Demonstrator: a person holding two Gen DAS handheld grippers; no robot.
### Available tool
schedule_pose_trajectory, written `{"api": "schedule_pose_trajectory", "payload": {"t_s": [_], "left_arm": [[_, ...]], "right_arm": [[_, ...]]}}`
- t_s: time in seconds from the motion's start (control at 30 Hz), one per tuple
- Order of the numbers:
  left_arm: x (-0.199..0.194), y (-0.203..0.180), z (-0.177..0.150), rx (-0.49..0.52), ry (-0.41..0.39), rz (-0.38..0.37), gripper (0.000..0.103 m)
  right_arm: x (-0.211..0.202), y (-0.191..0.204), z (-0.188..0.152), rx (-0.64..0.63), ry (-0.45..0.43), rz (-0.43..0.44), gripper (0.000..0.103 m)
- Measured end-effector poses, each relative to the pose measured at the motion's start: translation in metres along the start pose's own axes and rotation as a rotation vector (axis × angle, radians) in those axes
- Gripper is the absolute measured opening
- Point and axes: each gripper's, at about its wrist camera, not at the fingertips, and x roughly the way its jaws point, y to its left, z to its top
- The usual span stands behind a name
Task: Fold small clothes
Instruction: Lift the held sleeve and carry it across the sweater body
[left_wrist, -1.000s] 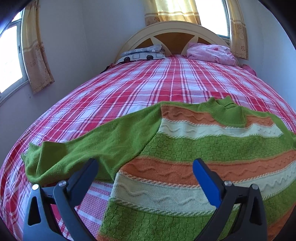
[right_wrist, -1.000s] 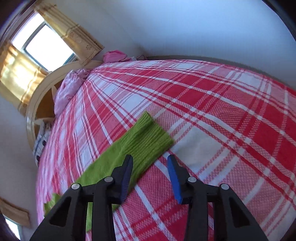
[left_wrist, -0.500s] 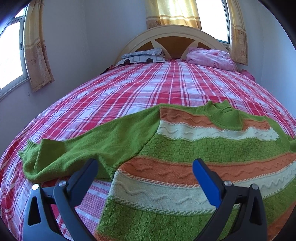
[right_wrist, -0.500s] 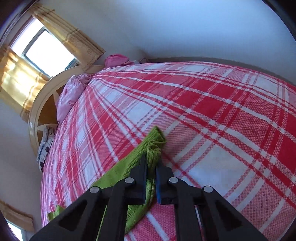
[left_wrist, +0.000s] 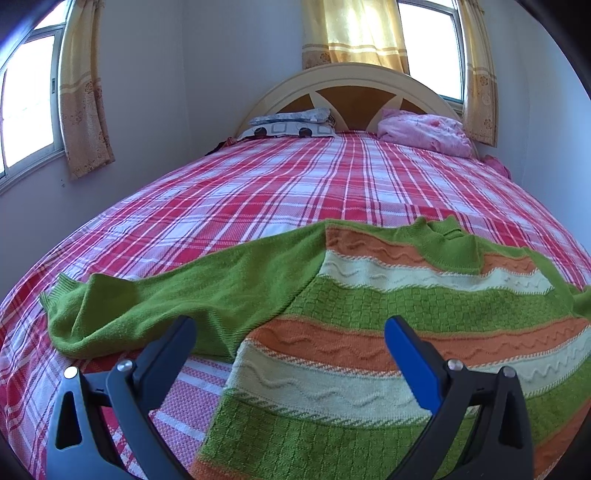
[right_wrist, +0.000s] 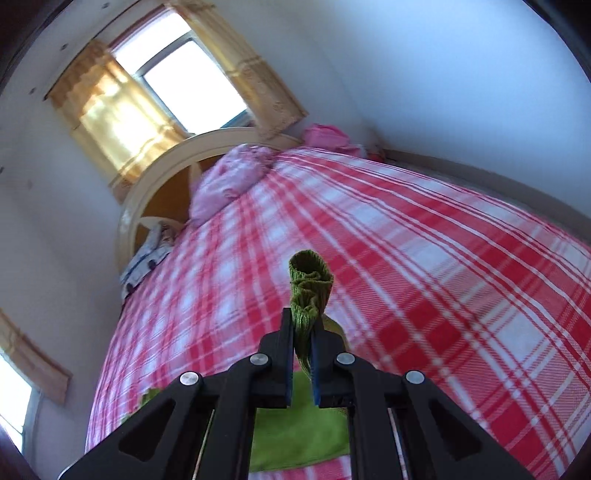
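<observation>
At the bottom of the left wrist view, the left gripper (left_wrist: 288, 332) is hovering with its jaws spread wide, gripping nothing, just above the striped green, orange and cream sweater (left_wrist: 406, 321) that is lying flat across the lower frame on the red plaid bed (left_wrist: 295, 192). In the right wrist view, the right gripper (right_wrist: 303, 325) is pinching the sweater's green sleeve cuff (right_wrist: 309, 284) tight at frame centre, lifting it off the bed. Beyond, a pink blanket (left_wrist: 424, 131) and patterned pillow (left_wrist: 291, 123) are sitting against the arched headboard (left_wrist: 347, 75) at the top.
</observation>
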Motion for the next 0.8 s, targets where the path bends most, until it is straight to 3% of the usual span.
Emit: {"api": "schedule_pose_trajectory", "payload": {"t_s": [0.2,0.5,0.8], "left_arm": [[-0.008,0.01,0.002,0.0,0.042,0.003,0.103],[-0.035,0.037,-0.001,0.02,-0.021,0.032,0.103],[-0.03,0.051,-0.018,-0.032,-0.003,-0.015,0.103]], "right_arm": [[-0.006,0.078,-0.009,-0.121,0.024,0.093,0.006],[-0.006,0.171,-0.041,-0.241,0.07,0.227,0.006],[0.009,0.26,-0.08,-0.33,0.13,0.346,0.006]]}}
